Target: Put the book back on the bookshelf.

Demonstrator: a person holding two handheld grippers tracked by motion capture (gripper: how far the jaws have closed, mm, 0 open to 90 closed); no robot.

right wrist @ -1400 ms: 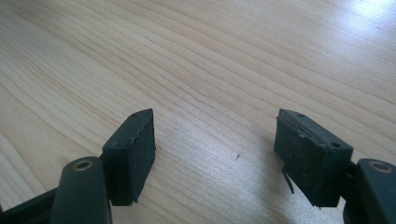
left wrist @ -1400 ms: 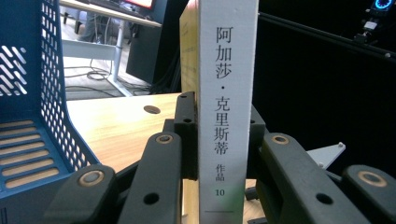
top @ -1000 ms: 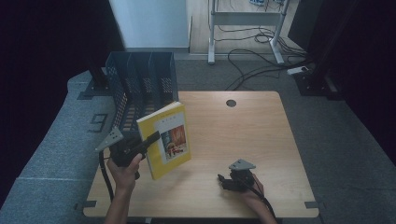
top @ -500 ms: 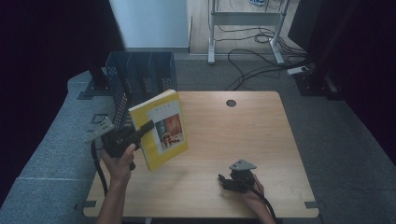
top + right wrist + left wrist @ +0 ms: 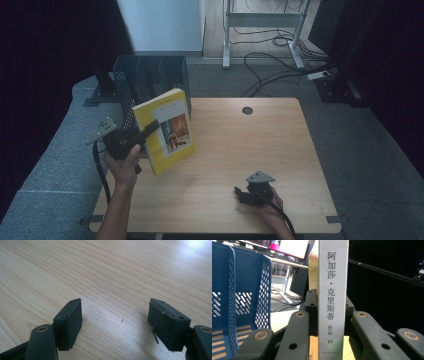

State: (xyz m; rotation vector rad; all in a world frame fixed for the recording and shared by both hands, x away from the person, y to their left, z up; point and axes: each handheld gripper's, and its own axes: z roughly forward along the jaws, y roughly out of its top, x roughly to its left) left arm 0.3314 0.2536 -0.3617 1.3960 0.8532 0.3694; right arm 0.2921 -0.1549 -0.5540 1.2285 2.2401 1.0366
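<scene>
Book (image 5: 165, 127) lifted nearer rack (image 5: 150, 75) | left claw (image 5: 329, 312) clamped on spine | right claw (image 5: 115, 322) wide, empty, over table (image 5: 280, 145)

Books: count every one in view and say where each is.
1. The yellow book is held upright in the left tongs, lifted beside the blue file rack. Others may hide inside the rack.

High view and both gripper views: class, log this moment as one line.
left gripper: shut on book, held up | rack: behind book | right gripper: open, on table
</scene>
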